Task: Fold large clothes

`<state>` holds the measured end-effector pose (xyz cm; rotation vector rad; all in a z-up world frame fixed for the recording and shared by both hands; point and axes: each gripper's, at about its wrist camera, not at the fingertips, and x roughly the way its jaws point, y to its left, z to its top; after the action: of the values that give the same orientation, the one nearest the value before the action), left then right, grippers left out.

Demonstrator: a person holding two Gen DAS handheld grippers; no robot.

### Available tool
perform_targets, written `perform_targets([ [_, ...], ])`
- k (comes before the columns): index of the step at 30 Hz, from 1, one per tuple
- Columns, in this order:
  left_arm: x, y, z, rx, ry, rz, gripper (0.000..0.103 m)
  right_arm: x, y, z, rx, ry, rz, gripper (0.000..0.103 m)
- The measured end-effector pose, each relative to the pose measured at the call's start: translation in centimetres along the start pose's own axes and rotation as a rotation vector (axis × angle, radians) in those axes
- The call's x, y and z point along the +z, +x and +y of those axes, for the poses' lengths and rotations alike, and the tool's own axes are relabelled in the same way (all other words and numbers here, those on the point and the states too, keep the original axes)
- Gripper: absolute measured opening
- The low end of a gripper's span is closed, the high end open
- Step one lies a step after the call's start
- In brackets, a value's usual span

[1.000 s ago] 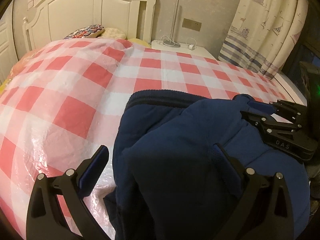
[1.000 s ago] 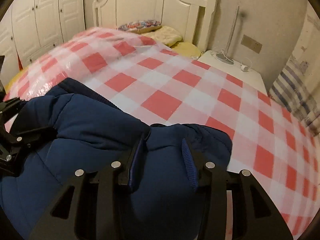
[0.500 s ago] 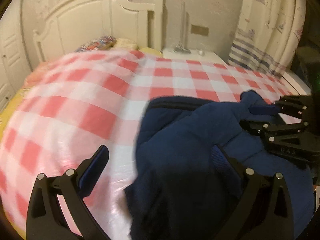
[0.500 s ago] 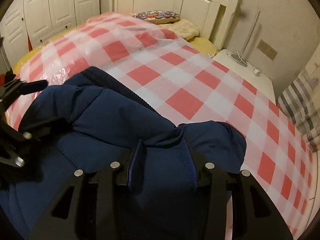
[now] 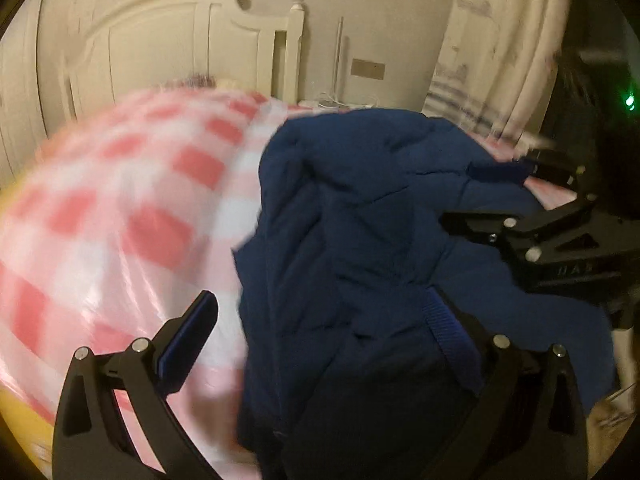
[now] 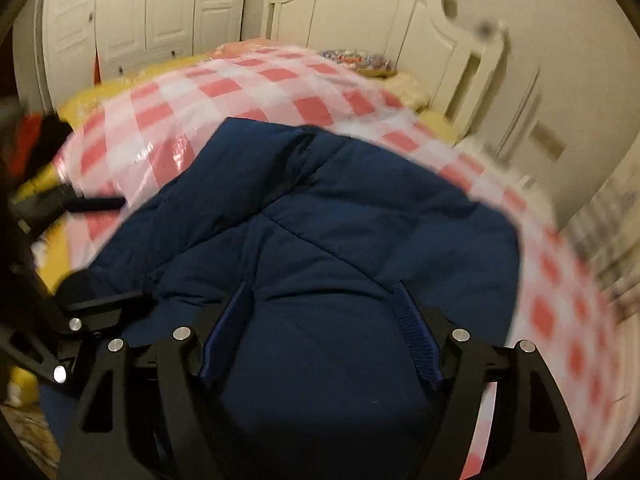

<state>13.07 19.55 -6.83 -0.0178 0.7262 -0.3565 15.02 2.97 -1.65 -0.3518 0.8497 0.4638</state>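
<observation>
White headboard (image 6: 400, 20), wardrobe (image 6: 140, 12), checked bedspread (image 6: 240, 92), curtain (image 5: 492, 40).

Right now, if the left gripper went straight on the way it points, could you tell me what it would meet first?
Most likely the navy padded jacket: the left gripper has its fingers spread, and the jacket fills the gap between them. Depth is blurred, so contact may already exist.

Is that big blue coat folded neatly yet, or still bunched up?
Bunched up, not neatly folded. The blue coat lies in a rumpled heap with uneven creases on the checked bed cover.
</observation>
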Motion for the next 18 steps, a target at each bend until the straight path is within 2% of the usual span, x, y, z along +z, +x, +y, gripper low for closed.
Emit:
perform_targets([
  [2, -0.4, 0.3, 0.5, -0.036, -0.031, 0.001, 0.101, 0.0, -0.3, -0.4, 0.015, 0.016, 0.003, 0.071],
  [5, -0.2, -0.3, -0.1, 0.005, 0.006, -0.003, 0.101, -0.2, -3.0, 1.3, -0.044, -0.043, -0.037, 0.071],
  [7, -0.3, -0.7, -0.4, 0.033, 0.009, 0.0, 0.101, -0.8, -5.5, 2.5, -0.011, -0.059, -0.085, 0.071],
  [9, -0.6, -1.1, -0.2, 0.044, -0.003, -0.001, 0.101, -2.3, -7.7, 3.8, 0.0, -0.094, -0.106, 0.075],
  [11, -0.7, -1.2, 0.1, 0.033, -0.023, 0.002, 0.101, -4.6, -8.2, 4.9, 0.023, -0.125, -0.075, 0.081],
  [12, -1.0, -1.2, 0.3, 0.016, -0.035, 0.008, 0.101, -5.9, -7.7, 5.2, 0.021, -0.117, -0.065, 0.083],
  [14, -0.9, -0.9, 0.4, 0.004, -0.042, 0.014, 0.101, -7.8, -7.6, 4.8, 0.03, -0.054, -0.138, 0.083],
  [18, -0.1, -1.2, 1.1, -0.034, -0.083, 0.068, 0.101, -7.3, -9.1, 3.1, 0.086, 0.018, -0.116, 0.083],
])
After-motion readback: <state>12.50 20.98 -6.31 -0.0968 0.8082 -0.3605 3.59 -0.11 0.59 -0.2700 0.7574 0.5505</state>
